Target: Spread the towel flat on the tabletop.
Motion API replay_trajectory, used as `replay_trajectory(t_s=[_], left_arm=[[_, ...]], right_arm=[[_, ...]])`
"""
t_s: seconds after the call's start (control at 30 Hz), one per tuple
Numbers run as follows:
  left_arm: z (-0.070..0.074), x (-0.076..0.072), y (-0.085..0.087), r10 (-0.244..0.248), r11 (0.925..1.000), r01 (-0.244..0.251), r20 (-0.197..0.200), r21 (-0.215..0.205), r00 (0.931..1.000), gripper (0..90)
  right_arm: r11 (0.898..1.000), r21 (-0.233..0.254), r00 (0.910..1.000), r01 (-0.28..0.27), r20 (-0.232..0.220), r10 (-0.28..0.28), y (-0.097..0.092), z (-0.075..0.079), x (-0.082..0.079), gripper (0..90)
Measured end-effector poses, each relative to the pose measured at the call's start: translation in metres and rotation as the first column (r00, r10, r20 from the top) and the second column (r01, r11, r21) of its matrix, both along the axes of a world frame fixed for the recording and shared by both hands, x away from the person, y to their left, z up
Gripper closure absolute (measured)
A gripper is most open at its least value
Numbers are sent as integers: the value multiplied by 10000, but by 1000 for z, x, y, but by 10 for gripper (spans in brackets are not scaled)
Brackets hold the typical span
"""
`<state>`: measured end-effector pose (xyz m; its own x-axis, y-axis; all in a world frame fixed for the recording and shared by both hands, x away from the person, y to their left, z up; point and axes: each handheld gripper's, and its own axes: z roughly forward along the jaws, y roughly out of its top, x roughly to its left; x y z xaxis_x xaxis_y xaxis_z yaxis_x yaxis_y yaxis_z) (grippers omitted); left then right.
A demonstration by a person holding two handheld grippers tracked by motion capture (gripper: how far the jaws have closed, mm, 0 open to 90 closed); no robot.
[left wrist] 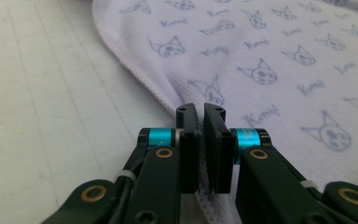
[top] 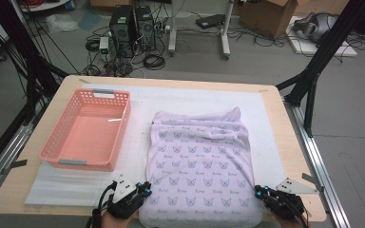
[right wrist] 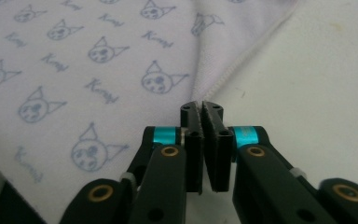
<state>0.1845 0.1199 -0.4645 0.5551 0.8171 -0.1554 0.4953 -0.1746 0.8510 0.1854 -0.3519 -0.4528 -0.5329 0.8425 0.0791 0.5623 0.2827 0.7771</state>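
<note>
The left gripper (top: 144, 189) and the right gripper (top: 260, 192) are each clamped on a near-edge hem of the lilac printed cloth (top: 199, 161), which lies spread on the white mat (top: 138, 142) beside the pink basket (top: 57, 137).

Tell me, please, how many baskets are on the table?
1. The pink basket stands on the table's left half, beside the printed cloth. It looks empty, and no other basket appears.
</note>
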Motion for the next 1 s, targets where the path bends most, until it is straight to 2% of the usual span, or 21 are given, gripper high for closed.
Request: replay_trajectory(t_s=[0.2, 0.3, 0.33, 0.4, 0.5, 0.67, 0.8, 0.93, 1.0], left_arm=[[2, -27, 11, -344, 9990, 329, -503, -296, 9981, 857], [1, -36, 9, -450, 9985, 440, -307, -329, 9985, 836], [2, -35, 8, -486, 9981, 477, -209, -394, 9986, 810], [4, -30, 6, -402, 9979, 408, 116, -504, 9991, 621], [6, -16, 7, -380, 9944, 390, 118, -982, 9992, 518], [6, 12, 8, -167, 9949, 149, -170, -999, 9997, 490], [3, 27, 3, -516, 9943, 457, -603, -963, 9968, 464], [1, 27, -6, -443, 9980, 429, -310, -456, 9985, 483], [0, 23, -9, -200, 9996, 196, 221, 183, 9996, 593]], right_arm=[[9979, 65, 9975, -641, -277, 643, -10, 3, -23, 880], [9967, 288, 9962, -753, -427, 765, -13, 2, -34, 873], [9965, 251, 9961, -798, -354, 807, -13, 2, -35, 861], [9977, 296, 9979, -607, -217, 613, -9, 4, -34, 706], [9982, 502, 9993, -342, 155, 334, -8, 8, -28, 635], [9999, 146, 9996, 5, 293, -9, 0, 8, -9, 605], [9998, -38, 9991, 214, 361, -212, 8, 6, 10, 575], [9992, -229, 9994, 335, 119, -333, 14, 1, 23, 585], [9991, -233, 9991, 365, 211, -360, 15, -1, 23, 633]])
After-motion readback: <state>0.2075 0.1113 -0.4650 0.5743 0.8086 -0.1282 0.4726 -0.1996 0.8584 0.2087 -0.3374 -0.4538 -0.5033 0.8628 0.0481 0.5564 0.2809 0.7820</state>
